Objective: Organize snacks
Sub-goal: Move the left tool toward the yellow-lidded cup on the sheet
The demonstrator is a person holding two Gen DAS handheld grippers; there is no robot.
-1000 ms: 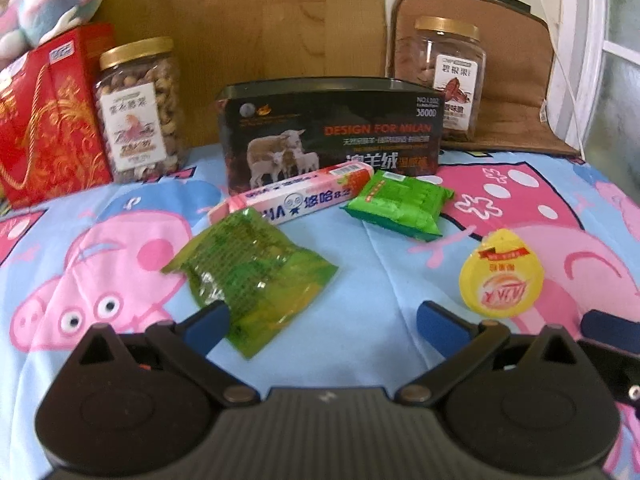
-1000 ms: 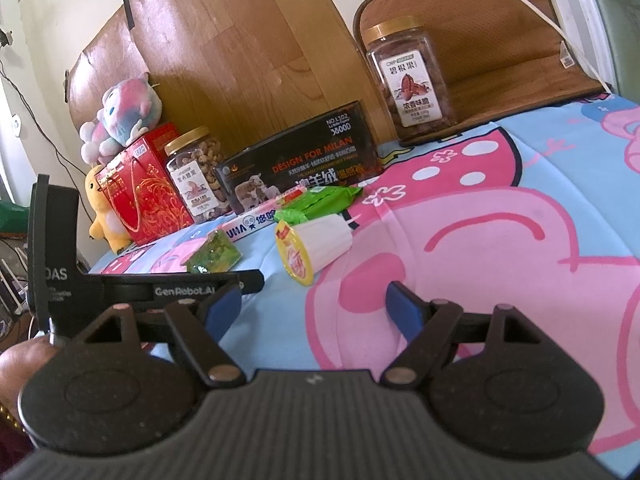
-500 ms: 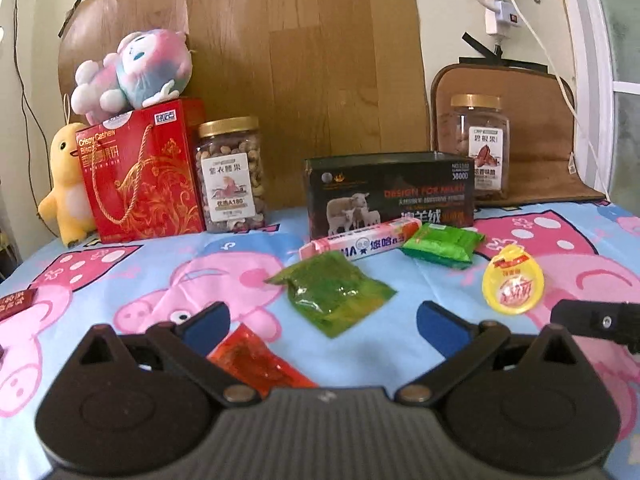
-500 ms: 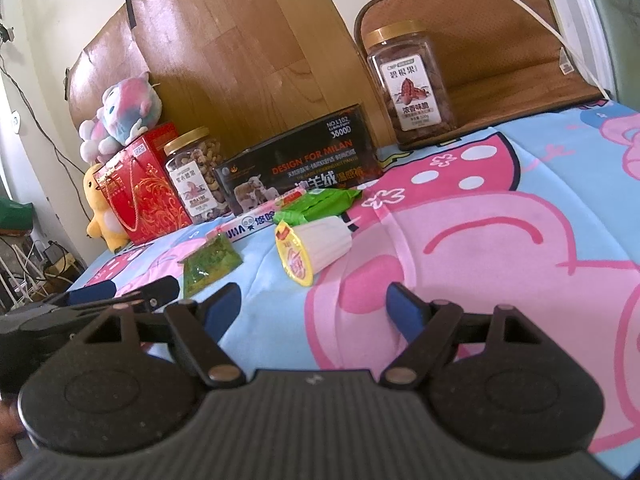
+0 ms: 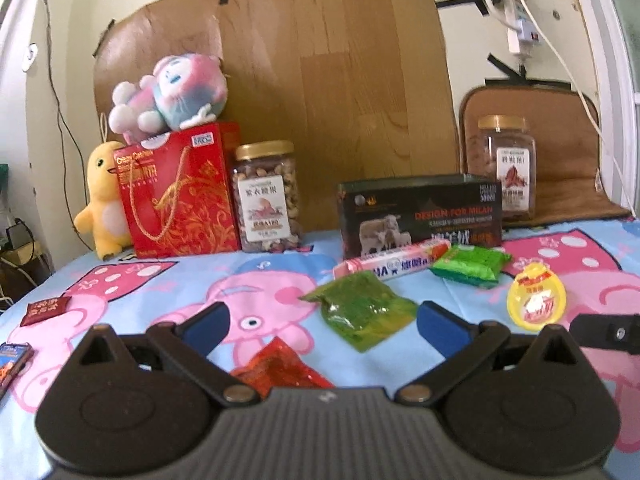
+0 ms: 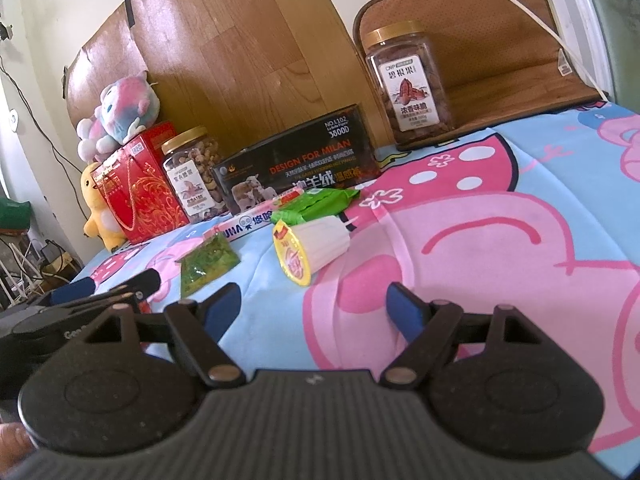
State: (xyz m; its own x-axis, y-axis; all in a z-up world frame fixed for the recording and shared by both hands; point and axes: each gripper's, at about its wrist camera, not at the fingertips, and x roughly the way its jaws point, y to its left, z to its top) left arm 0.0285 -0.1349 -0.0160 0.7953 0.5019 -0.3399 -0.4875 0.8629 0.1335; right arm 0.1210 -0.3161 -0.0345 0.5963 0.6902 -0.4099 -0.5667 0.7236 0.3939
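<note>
My left gripper (image 5: 320, 322) sits low at the bottom of its frame, blue fingers spread wide with nothing between them, hovering over the pig-print sheet (image 5: 120, 292). Just past its tips, center frame, lies the olive-green snack pouch (image 5: 362, 308), and tucked under the tips at bottom center is a red snack packet (image 5: 280, 372). Right of center I see the long pink candy pack (image 5: 392, 264) leaning in front of the dark box (image 5: 420, 216), the bright green wafer pack (image 5: 470, 264) touching its right end, and the yellow-lidded jelly cup (image 5: 536, 300) at the right edge. At far left, a small dark red packet (image 5: 46, 310) lies alone. Along the back: red gift box (image 5: 176, 192), nut jar (image 5: 266, 196), and a second jar (image 5: 506, 168) at upper right. My right gripper (image 6: 316, 308) is also parted wide and empty, low in its frame, with the jelly cup (image 6: 312, 248) on its side just beyond the tips, slightly left of center.
</note>
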